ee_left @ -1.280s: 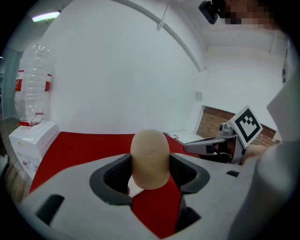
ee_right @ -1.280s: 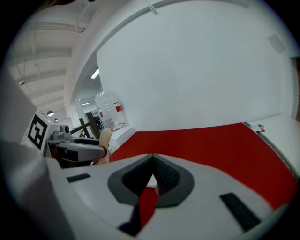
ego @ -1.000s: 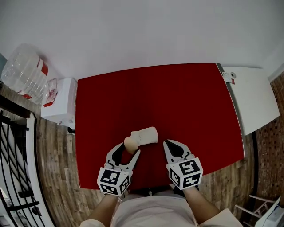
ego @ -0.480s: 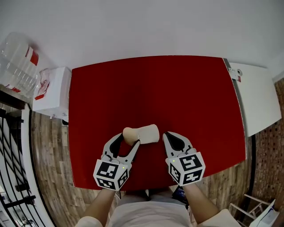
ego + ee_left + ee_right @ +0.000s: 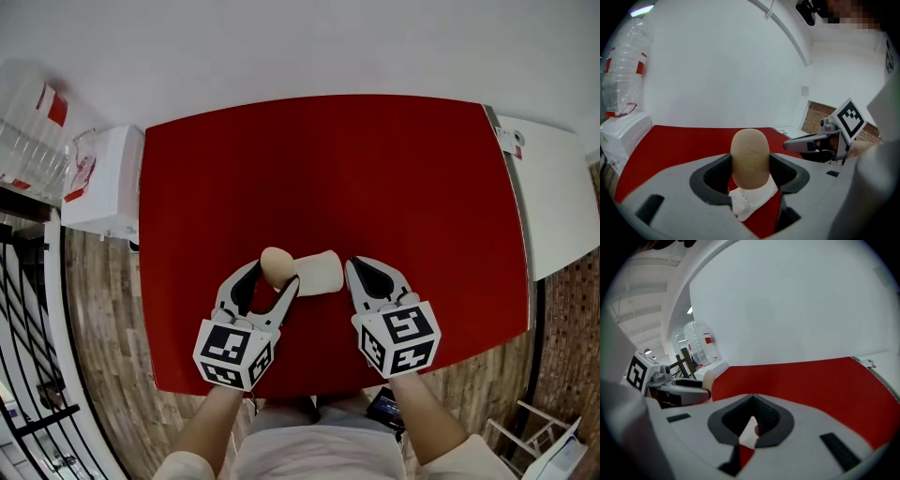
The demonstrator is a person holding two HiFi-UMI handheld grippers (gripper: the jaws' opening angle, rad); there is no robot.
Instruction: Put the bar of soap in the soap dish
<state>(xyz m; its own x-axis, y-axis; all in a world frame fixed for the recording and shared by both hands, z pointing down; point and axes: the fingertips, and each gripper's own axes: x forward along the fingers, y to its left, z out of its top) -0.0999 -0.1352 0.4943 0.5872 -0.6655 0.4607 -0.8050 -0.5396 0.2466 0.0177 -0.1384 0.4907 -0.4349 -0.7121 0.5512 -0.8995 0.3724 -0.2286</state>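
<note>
Holding: left gripper (image 5: 277, 274) clamped on the bar of soap (image 5: 274, 265), jaws spread only as wide as the bar and pressing its two long flanks, rounded end standing up clear of the pads.
Soap position: raised off the red table (image 5: 328, 178), over the left end of the soap dish (image 5: 319, 273); from the left gripper view, directly above the white dish (image 5: 747, 201), lower end hidden, so contact with the dish impossible to tell.
Soap dish: white, flat on the cloth near the front edge, between the two grippers, nothing lying in its visible part.
Right gripper: parked just right of the dish (image 5: 361, 272), jaws drawn together to a thin slit, nothing between them, a sliver of dish and cloth showing through.
Soap feel: judged light and rigid, smooth tan oval with a stamped mark on its face (image 5: 750, 157); probably slick, prone to squirting out of a hard pinch on its curved sides.
Best hold: across the narrow flanks near the middle, as now, firm rather than tight, with the pads square to the sides.
Step in hand: likely lowering into the hollow of the dish, then easing the jaws apart close to the bottom rather than dropping it.
Risk: tipping the light dish with the bar's end or a jaw.
</note>
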